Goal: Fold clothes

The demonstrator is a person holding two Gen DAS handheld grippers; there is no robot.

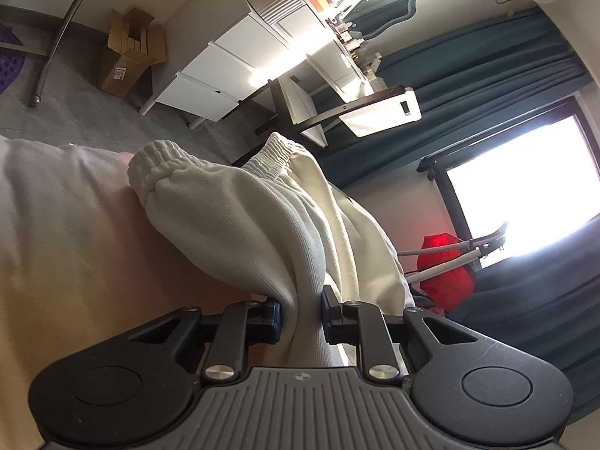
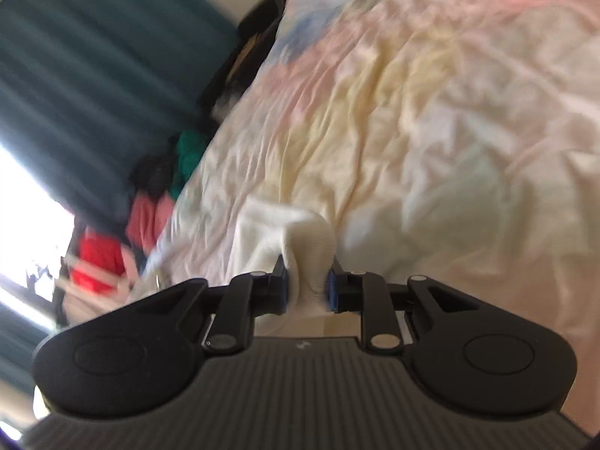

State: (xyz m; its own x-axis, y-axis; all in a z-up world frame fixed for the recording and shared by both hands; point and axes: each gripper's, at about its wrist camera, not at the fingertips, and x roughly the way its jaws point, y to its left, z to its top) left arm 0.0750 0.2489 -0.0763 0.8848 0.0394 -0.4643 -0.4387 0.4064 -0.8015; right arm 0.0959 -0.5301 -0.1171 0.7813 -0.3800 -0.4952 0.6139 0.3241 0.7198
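Both grippers clamp the cream sweatpants [image 1: 240,221]: the left gripper [image 1: 302,317] pinches a bunched fold, the right gripper [image 2: 307,288] another gathered section. From the left one the garment stretches out over the bed [image 2: 431,120], its elastic cuffs [image 1: 210,157] farthest away. Beyond stand a white dresser [image 1: 232,63] and teal curtains [image 1: 468,71].

No text can be read. The brown cardboard box [image 1: 125,69] on the floor, upper left of the left wrist frame, bears a small dark printed mark, too small to read.
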